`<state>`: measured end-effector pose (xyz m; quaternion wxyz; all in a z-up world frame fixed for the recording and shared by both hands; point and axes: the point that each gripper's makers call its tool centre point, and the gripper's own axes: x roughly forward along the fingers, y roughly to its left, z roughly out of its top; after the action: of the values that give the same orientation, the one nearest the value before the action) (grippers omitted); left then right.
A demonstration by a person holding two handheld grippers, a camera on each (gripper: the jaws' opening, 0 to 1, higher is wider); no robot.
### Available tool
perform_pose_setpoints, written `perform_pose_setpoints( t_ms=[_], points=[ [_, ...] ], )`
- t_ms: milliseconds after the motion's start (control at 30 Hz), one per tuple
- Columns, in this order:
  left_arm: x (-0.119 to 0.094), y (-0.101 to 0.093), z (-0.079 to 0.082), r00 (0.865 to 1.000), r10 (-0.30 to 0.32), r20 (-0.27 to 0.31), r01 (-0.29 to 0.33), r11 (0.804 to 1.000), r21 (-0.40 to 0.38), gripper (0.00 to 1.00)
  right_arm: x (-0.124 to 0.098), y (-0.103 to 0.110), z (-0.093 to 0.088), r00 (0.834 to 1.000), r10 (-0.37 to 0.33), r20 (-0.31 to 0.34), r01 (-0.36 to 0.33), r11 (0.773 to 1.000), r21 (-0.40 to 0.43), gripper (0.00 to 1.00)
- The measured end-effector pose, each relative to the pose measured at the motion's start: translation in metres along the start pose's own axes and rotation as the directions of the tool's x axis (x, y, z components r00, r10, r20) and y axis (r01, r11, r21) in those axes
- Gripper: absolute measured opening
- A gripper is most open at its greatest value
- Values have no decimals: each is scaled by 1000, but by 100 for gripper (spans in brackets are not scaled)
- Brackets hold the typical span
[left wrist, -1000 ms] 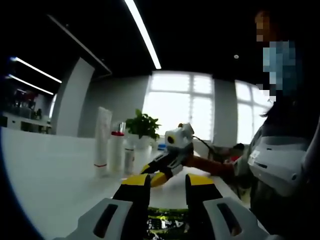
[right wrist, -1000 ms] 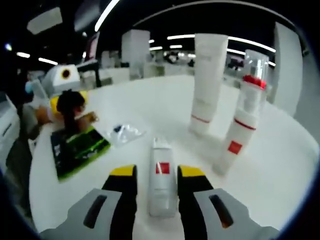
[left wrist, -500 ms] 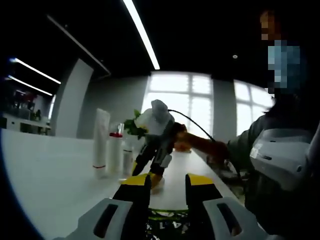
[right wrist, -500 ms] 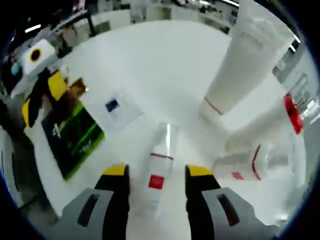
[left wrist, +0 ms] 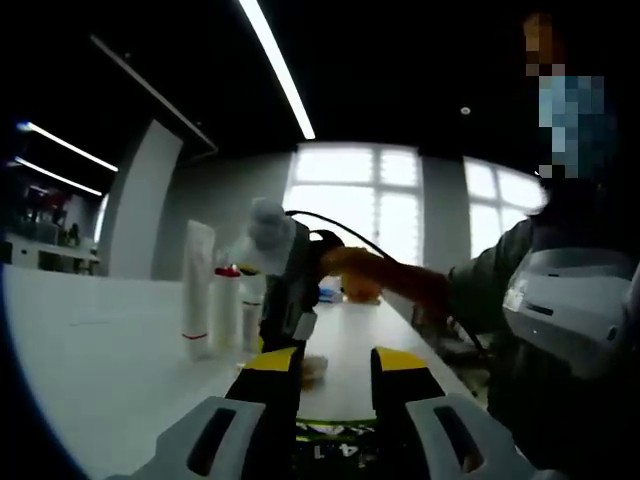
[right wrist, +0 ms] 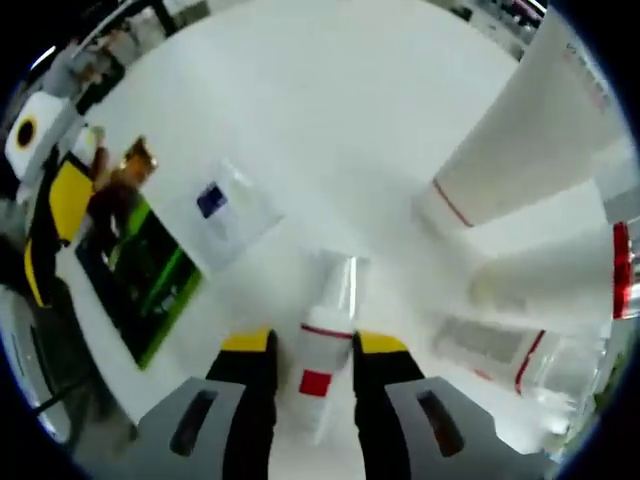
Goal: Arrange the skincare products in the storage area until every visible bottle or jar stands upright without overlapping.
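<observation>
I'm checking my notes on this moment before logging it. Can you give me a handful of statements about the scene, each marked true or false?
1. The right tongs have a small bottle with a red label between their jaws. True.
2. A tall white tube stands on the table with its red-ringed cap end down. True.
3. The green packet lies on top of the tube. False: it lies flat on the table, apart from the tube, beside a clear sachet.
4. The left tongs are lifting the tube. False: they sit low over the green packet near the table edge, with the tube well away.
5. The right tongs point down at the table in the left gripper view. True.
</observation>
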<state>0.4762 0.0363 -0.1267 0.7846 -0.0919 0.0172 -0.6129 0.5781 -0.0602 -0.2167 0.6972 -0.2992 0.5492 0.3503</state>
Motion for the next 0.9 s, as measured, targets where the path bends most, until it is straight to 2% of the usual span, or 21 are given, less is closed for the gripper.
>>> perform_pose_setpoints(
  t_ms=[67, 167, 233, 300, 433, 600, 700, 800, 833, 900],
  points=[
    [0, 0, 0, 1000, 1, -3, -1, 1000, 4, 28, -2, 5, -3, 1000, 19, -19, -19, 1000, -25, 20],
    [-1, 2, 0, 1000, 3, 0, -3, 1000, -3, 28, -6, 5, -5, 999, -11, -36, 11, 1000, -6, 20],
    [-1, 3, 1, 1000, 5, 3, -5, 1000, -5, 28, -11, 10, -7, 999, 12, -46, -13, 1000, -10, 20],
    [-2, 4, 1, 1000, 7, 5, -7, 1000, -8, 28, -15, 19, -1, 1000, 26, 6, -25, 999, -25, 20],
    [-2, 5, 2, 1000, 9, 9, -9, 1000, -19, 28, -39, 27, 18, 992, -17, 126, 28, 996, -89, 19],
    [-6, 9, 8, 999, 1, 51, 4, 996, -90, 28, -65, 36, 37, 960, -25, 277, 60, 991, -119, 19],
    [-8, 12, 12, 997, -1, 78, 13, 989, -148, 29, -74, 38, 42, 944, -30, 329, 78, 988, -135, 19],
    [-10, 18, 14, 996, 22, 90, -6, 985, -172, 30, -80, 34, 44, 926, -48, 374, 107, 985, -138, 19],
    [-9, 20, 14, 995, 30, 90, -13, 983, -182, 31, -82, 32, 45, 918, -59, 392, 118, 985, -128, 19],
    [-10, 24, 14, 995, 47, 88, -29, 980, -198, 34, -88, 24, 50, 886, -86, 456, 154, 982, -113, 19]
  ],
)
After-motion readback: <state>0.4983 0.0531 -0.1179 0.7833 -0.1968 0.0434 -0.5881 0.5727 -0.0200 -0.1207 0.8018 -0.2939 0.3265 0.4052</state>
